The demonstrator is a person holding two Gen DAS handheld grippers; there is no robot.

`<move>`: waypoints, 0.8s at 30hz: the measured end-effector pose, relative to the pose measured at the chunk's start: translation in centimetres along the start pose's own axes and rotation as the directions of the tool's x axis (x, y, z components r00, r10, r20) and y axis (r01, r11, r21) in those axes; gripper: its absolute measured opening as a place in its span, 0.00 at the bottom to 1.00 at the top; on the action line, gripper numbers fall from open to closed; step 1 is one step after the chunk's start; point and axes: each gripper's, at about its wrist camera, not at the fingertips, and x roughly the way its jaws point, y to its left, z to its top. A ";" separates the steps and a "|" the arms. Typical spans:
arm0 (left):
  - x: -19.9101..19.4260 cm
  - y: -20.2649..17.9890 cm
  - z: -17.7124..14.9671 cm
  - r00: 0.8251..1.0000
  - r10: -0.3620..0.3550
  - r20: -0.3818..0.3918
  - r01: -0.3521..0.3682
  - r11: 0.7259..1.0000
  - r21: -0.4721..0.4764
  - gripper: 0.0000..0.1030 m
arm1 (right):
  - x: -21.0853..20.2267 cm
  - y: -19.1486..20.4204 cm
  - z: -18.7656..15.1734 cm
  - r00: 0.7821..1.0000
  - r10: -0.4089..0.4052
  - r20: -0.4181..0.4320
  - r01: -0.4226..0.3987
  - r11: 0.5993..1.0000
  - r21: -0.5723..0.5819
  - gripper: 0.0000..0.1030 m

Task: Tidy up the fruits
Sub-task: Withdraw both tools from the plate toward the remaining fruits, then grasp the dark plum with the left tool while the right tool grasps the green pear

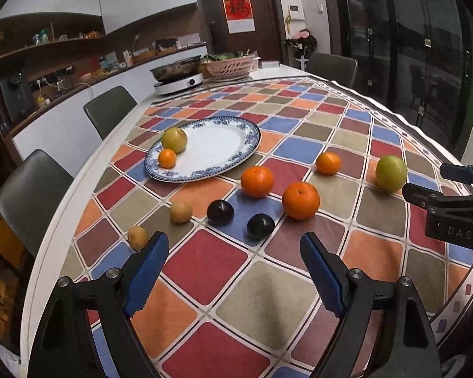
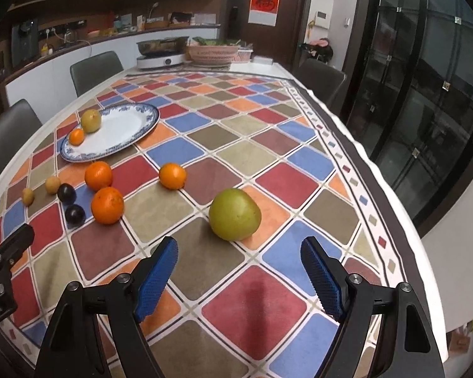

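Observation:
A blue-rimmed white plate (image 1: 224, 145) (image 2: 123, 132) holds a yellow-green pear (image 1: 174, 139) (image 2: 90, 120) and a small orange (image 1: 167, 158) (image 2: 76, 136). On the checked cloth lie three oranges (image 1: 300, 200) (image 2: 107, 204), two dark plums (image 1: 260, 226) (image 2: 75, 215), two small tan fruits (image 1: 180, 211) (image 2: 52, 184) and a large green fruit (image 1: 391, 174) (image 2: 235, 214). My left gripper (image 1: 235, 271) is open and empty, just short of the plums. My right gripper (image 2: 239, 275) is open and empty, just short of the green fruit.
The round table (image 1: 63, 220) carries an induction cooker with a pan (image 1: 178, 77) and a pink basket of greens (image 1: 230, 64) at the far side. Grey chairs (image 1: 110, 110) stand at the left and far right. Glass doors (image 2: 425, 94) are on the right.

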 end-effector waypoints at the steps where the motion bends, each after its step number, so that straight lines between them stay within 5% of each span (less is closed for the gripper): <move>1: 0.3 0.0 0.0 1.000 -0.002 -0.006 0.002 1.000 0.002 0.83 | 0.3 0.0 -0.1 1.000 0.003 -0.006 -0.003 1.000 -0.005 0.78; 24: 6.7 -0.4 1.7 0.985 -0.068 -0.158 0.055 0.995 -0.085 0.62 | 6.3 -0.6 1.7 0.995 0.027 -0.099 -0.024 0.999 0.039 0.78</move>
